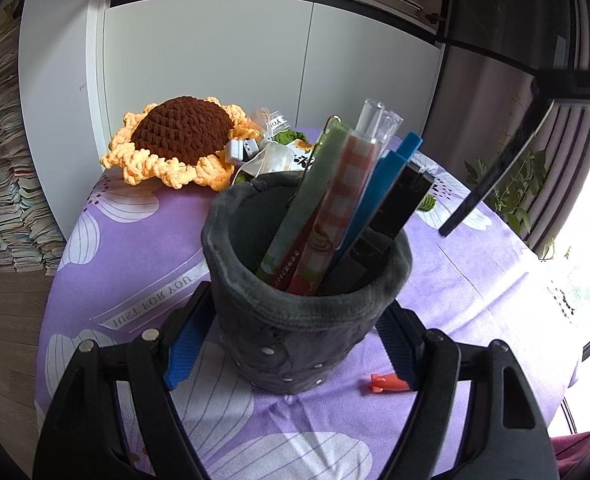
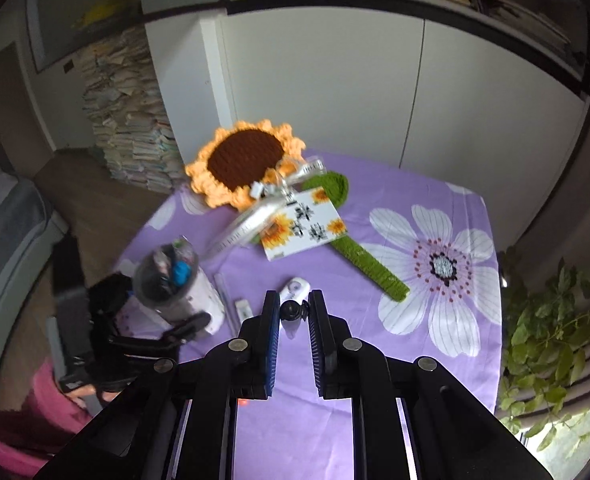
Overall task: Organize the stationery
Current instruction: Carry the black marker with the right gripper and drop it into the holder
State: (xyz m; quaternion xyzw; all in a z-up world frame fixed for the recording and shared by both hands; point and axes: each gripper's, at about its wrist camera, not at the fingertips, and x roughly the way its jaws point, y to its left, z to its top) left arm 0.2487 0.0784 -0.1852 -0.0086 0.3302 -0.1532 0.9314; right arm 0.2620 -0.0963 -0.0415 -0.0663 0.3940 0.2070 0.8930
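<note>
My left tongs (image 1: 291, 344) pinch the pen holder (image 1: 307, 280) on the counter (image 1: 475, 280); my right tongs (image 2: 293, 310) clamp a black pen (image 2: 293, 307) above it. A shallow bite (tip only) could let it slip, toppling the holder's pens (image 1: 335, 200).

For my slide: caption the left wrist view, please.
Left gripper clamps a grey pen holder filled with pens.

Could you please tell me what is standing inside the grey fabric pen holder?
The grey pen holder holds a green pen, a red checked pen, clear-capped pens, a blue piece and a black pen. Their lower ends are hidden.
</note>
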